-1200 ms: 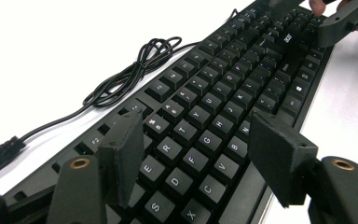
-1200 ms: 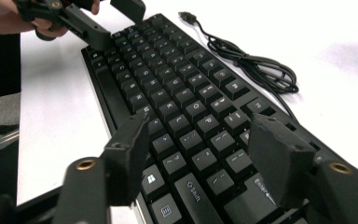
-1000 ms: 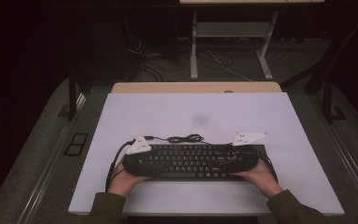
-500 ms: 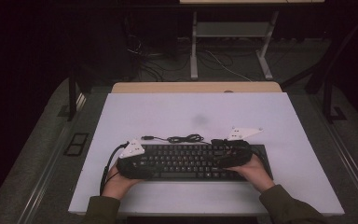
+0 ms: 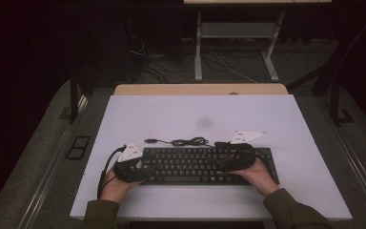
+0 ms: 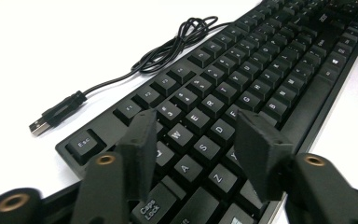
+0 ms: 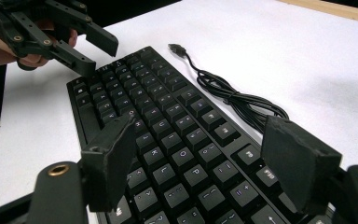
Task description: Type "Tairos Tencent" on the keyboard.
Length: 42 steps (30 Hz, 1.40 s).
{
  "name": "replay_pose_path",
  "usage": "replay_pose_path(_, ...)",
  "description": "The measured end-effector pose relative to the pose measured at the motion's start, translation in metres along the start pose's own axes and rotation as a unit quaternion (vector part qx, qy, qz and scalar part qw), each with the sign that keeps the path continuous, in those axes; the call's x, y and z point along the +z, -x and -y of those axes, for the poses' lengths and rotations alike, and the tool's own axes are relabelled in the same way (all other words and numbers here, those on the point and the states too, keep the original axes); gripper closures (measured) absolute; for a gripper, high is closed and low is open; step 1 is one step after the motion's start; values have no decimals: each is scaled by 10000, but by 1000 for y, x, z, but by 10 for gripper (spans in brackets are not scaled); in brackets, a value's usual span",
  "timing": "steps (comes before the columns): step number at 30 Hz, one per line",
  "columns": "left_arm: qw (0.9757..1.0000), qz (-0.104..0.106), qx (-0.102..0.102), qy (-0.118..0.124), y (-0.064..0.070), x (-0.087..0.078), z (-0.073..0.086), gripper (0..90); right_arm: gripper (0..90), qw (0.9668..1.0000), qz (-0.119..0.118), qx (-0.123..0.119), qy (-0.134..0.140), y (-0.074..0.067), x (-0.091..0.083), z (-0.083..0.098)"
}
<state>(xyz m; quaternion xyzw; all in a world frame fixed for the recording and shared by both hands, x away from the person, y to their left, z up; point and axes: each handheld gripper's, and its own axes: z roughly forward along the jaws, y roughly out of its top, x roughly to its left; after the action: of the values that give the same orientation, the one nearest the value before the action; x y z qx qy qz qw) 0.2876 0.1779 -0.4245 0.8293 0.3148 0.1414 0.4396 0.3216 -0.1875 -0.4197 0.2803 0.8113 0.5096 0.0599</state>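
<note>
A black keyboard (image 5: 195, 164) lies flat on the white table (image 5: 200, 114), its cable (image 5: 186, 141) coiled just behind it. My left gripper (image 5: 143, 168) hovers over the keyboard's left end. Its jaws have just been closing, but in the left gripper view (image 6: 196, 123) they stand apart above the letter keys (image 6: 242, 84) with nothing pinched. My right gripper (image 5: 221, 164) is over the right half. In the right gripper view (image 7: 200, 128) its jaws are wide apart above the keys (image 7: 168, 121), gripping nothing. The left gripper (image 7: 100, 58) shows at the far end there.
The cable's USB plug (image 6: 51, 116) lies loose on the table behind the keyboard's left end. A wooden strip (image 5: 200, 89) runs along the table's far edge. Beyond it are dark floor, metal legs (image 5: 198, 47) and loose wires.
Both hands have stayed at the keyboard's ends, the right gripper edging slightly inward over the keys. Keyboard and cable have not moved.
</note>
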Motion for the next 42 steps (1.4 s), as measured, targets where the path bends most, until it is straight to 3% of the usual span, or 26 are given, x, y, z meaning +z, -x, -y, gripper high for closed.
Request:
replay_pose_path(10, 9997, -102, -21, -224, -8, 1, 5, 742, 260, 10000, -44, 6, -60, 0, 5, 3)
replay_pose_path(15, 9996, 30, -220, -175, -12, 2, 7, 883, 260, 10000, -38, 23, -56, 0, 5, 3)
replay_pose_path(30, 9989, 250, -292, -253, -10, 10, 8, 884, 260, 10000, -26, 24, -56, 0, 5, 4)
replay_pose_path(42, 9986, 269, -261, -378, -9, 14, 9, 885, 260, 10000, -16, 34, -45, 1, 5, 5)
